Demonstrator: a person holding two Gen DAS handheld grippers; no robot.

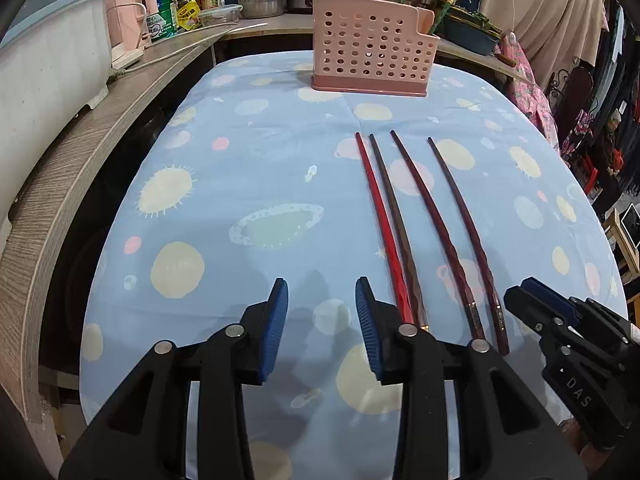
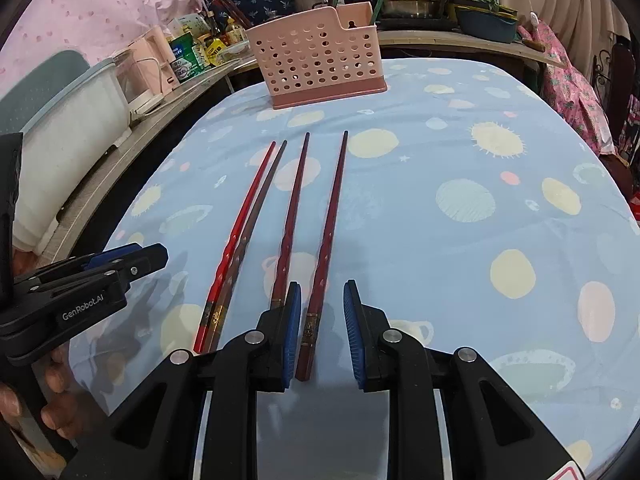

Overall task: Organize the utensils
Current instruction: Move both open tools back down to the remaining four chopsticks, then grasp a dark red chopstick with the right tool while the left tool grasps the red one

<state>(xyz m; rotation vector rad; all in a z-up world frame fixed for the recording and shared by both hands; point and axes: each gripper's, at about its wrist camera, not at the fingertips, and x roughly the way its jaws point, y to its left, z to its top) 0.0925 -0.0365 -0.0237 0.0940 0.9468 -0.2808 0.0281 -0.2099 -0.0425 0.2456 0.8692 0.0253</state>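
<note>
Blue pads of the left claw [image 1: 322, 296] stand parted over bare cloth, gripping nothing; four chopsticks [image 1: 424, 232] lie at its 1 o'clock, the holder [image 1: 372, 50] at 12 on the tabletop [image 1: 240, 160].

Right claw [image 2: 322, 304] is released, straddling the rightmost chopstick [image 2: 320, 280]. Lower until the pads flank its thick end, then clench squarely so it doesn't roll, and carry it to the holder [image 2: 316, 64].

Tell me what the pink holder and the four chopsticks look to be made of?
Pink holder: moulded plastic, matte, judging by its even punched holes. Chopsticks: likely lacquered wood or resin; they are glossy, one bright red, three dark brown-red, with carved twisted grips and gold bands near the thick ends.
</note>
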